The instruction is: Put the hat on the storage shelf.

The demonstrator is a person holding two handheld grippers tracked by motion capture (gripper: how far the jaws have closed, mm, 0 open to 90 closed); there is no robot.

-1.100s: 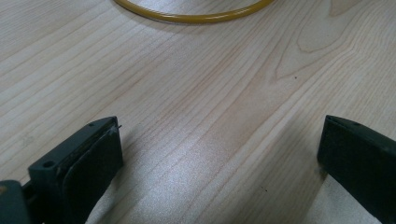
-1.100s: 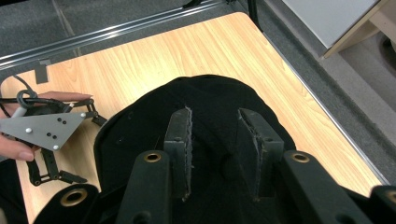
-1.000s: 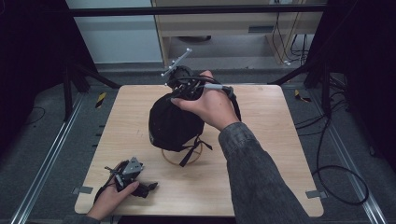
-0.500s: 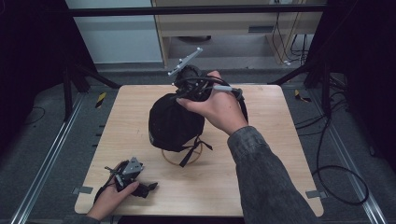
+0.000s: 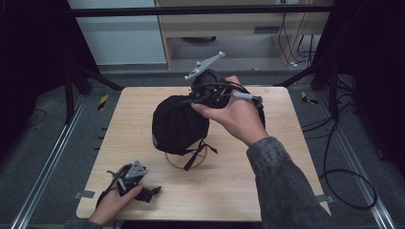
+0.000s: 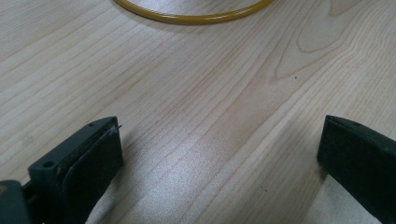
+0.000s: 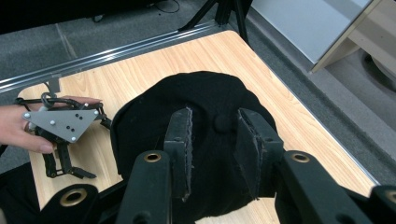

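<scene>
A black cap [image 5: 177,125] sits over a yellow ring [image 5: 174,163] in the middle of the wooden table [image 5: 267,186], its strap hanging at the front. My right gripper [image 5: 190,102] hovers at the cap's far upper side. In the right gripper view the cap [image 7: 154,126] lies below my right gripper [image 7: 215,116], whose jaws stand apart over the crown button [image 7: 223,123], holding nothing. My left gripper [image 5: 152,191] rests open near the table's front left corner, with bare wood between its jaws [image 6: 219,154]. The yellow ring [image 6: 187,18] curves ahead of it.
The table's front edge lies just behind the left hand [image 5: 112,205]. A cabinet [image 5: 224,28] and dark stand legs [image 5: 81,78] are beyond the far edge. The right gripper's cable [image 5: 258,102] loops over the hand. My left gripper [image 7: 70,173] is at the table's near corner.
My right gripper has risen and shifted a little to the right above the cap, its grey plate tipping higher. The left gripper and the cap have stayed where they were.
</scene>
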